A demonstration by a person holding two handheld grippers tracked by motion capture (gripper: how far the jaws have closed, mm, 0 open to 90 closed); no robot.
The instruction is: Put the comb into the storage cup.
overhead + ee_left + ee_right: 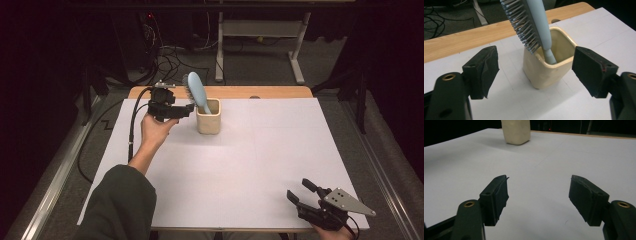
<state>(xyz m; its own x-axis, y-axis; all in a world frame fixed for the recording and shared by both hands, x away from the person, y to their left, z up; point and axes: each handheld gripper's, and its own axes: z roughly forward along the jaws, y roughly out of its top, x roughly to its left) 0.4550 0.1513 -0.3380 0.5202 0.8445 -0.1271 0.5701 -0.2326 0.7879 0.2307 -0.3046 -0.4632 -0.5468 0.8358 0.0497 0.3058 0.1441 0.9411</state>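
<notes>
A cream ceramic cup [208, 116] stands on the white mat near the table's far edge, with a light blue hairbrush [196, 91] leaning in it, handle down and bristles to the left. My left gripper [189, 110] hovers just left of the cup, open and empty. In the left gripper view the cup [546, 65] and the brush [534, 25] sit beyond the gap of the left gripper [535, 68], apart from the pads. My right gripper [301, 191] rests open at the near right corner. The right gripper view shows the right gripper [539, 195] empty over bare mat, the cup [516, 131] far off.
The white mat [260, 155] covers most of the wooden table [270, 92], whose far edge shows as a strip behind the cup. A black cable [132, 125] trails from the left gripper off the left side. Desk legs and floor cables lie beyond the table.
</notes>
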